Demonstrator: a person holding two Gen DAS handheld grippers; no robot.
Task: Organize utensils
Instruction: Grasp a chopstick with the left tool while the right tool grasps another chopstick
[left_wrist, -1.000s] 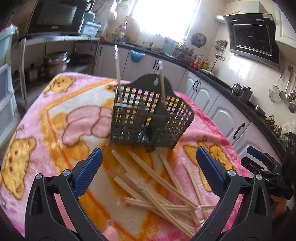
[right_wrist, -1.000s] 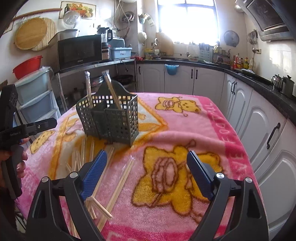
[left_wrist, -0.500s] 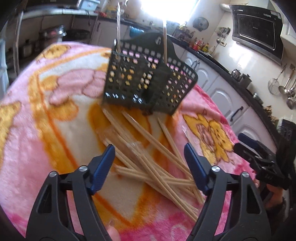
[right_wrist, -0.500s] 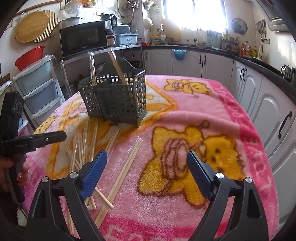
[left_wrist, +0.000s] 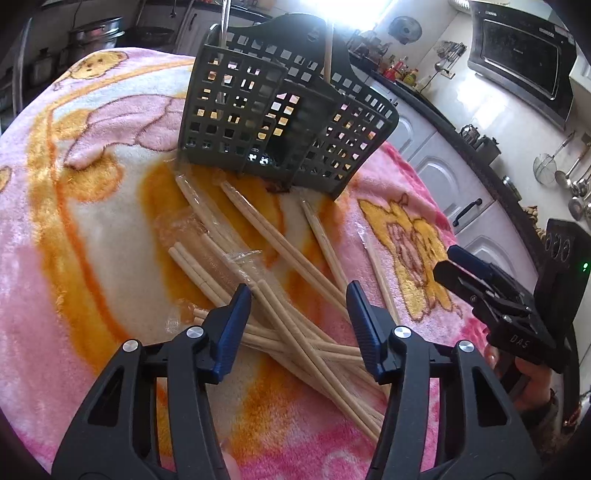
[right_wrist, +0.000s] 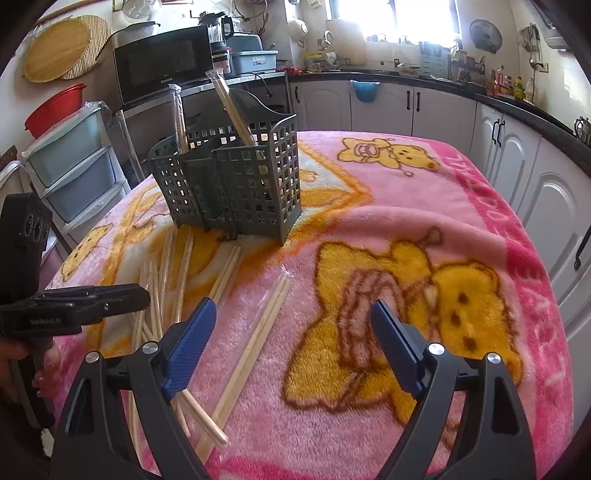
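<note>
A dark green slotted utensil basket (left_wrist: 280, 110) (right_wrist: 236, 184) stands on the pink blanket with two wrapped chopstick pairs (right_wrist: 232, 107) upright in it. Several loose wooden chopstick pairs (left_wrist: 288, 280) (right_wrist: 162, 280) lie scattered in front of it. My left gripper (left_wrist: 297, 295) is open, low over the pile, its jaws on either side of crossed chopsticks. My right gripper (right_wrist: 291, 317) is open and empty, above one chopstick pair (right_wrist: 258, 332). Each gripper shows in the other's view, the left (right_wrist: 85, 299) and the right (left_wrist: 480, 277).
The table is covered by a pink bear-print blanket (right_wrist: 424, 229). White cabinets (right_wrist: 517, 155) run along the right and back. A microwave (right_wrist: 159, 62) and plastic drawers (right_wrist: 70, 162) stand at the left.
My left gripper has moved forward and down onto the chopstick pile and its jaws have narrowed. My right gripper has moved forward and lower towards the table.
</note>
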